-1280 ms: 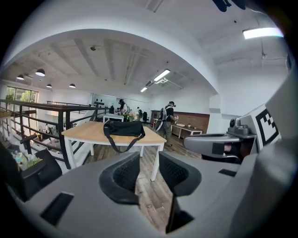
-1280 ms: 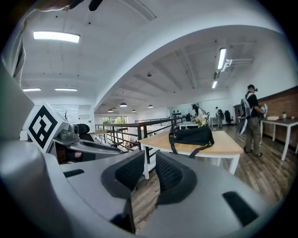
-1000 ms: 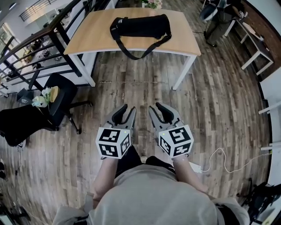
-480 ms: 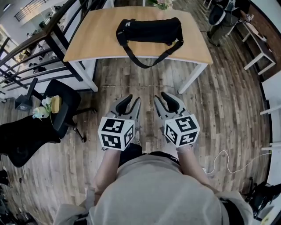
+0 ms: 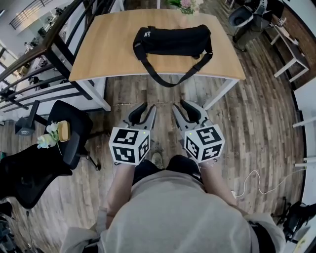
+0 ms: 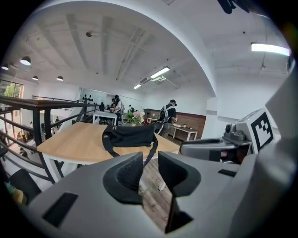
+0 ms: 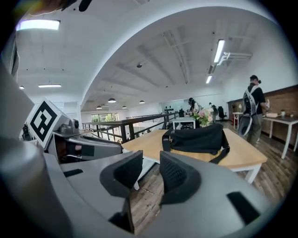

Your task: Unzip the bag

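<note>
A black duffel bag (image 5: pixel 173 39) lies on its side across the wooden table (image 5: pixel 108 49), zipped shut as far as I can see. Its strap (image 5: pixel 170 79) hangs over the table's front edge. The bag also shows ahead in the left gripper view (image 6: pixel 129 135) and the right gripper view (image 7: pixel 195 138). Both grippers hover side by side over the floor, short of the table. My left gripper (image 5: pixel 146 109) is open; its jaws have just been closing a little, with nothing between them. My right gripper (image 5: pixel 183 106) is open and empty too.
A black office chair (image 5: pixel 69 123) with a small plush toy stands at the left, beside a dark railing (image 5: pixel 44 54). Flowers (image 5: pixel 185 4) stand at the table's far edge. White tables (image 5: pixel 291 49) are at the right, and a white cable (image 5: pixel 256 180) lies on the floor.
Both grippers have moved forward together toward the table. The table and bag now sit lower and closer in the head view.
</note>
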A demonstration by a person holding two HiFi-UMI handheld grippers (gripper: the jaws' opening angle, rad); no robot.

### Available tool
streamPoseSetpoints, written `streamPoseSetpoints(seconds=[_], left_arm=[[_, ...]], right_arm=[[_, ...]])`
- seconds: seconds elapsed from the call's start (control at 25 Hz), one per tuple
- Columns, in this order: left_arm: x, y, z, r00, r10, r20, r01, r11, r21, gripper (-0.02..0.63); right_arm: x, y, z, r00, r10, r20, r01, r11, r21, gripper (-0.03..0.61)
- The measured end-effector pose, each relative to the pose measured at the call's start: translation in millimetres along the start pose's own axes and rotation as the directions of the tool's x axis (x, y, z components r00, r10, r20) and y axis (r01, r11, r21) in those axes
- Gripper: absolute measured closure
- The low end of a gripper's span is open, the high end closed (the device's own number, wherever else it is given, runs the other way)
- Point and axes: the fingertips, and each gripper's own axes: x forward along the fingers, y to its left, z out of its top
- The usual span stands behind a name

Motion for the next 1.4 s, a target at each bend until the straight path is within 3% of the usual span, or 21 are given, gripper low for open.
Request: streamPoseSetpoints(seconds=[0.32,0.64,1.4], left_arm=[[34,16,-10,0.998,-0.02,-0.057,0.021,1.0,0.022,0.508],[83,52,8,0.998,0.008,-0.063,-0.006,1.0,0.024,0.508],[247,146,96,0.991,0.131,-0.018,-0.13,0.991,0.037,0.508]], right_arm=[[27,-20,-5,0.999,-0.028,-0.045,0.029,0.999,0.015,0.471],[82,-56,17,0.999,-0.023,-0.023,0.024,1.0,0.018,0.472],[251,-154,106,0.983,0.176,0.047,-0.174,0.984,-0.038,0.471]])
